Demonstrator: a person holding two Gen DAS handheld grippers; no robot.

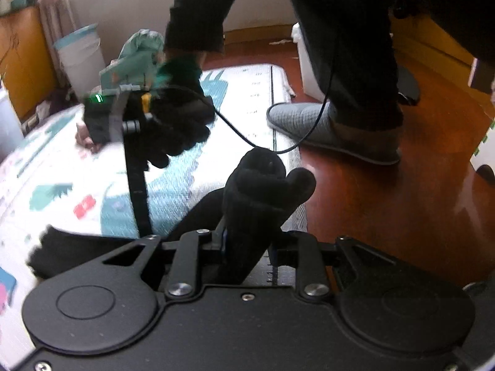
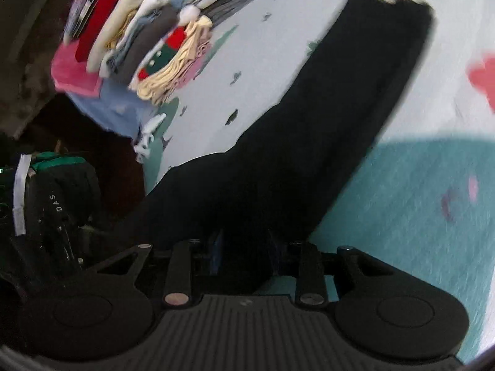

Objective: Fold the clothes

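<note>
Over mat (image 2: pixel 402 201), both grippers, L (image 1: pixel 247 247) & R (image 2: pixel 244 247), pinch 1 black garment (image 2: pixel 324 108).

black garment (image 2: pixel 324 130), white-and-teal patterned mat (image 1: pixel 77 170)

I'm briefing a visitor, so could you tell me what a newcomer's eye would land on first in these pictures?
Probably the black garment, stretched diagonally across the patterned mat and pinched in the right gripper. Next, the colourful stack of folded clothes at that view's upper left, and the grey slipper on the wooden floor.
</note>
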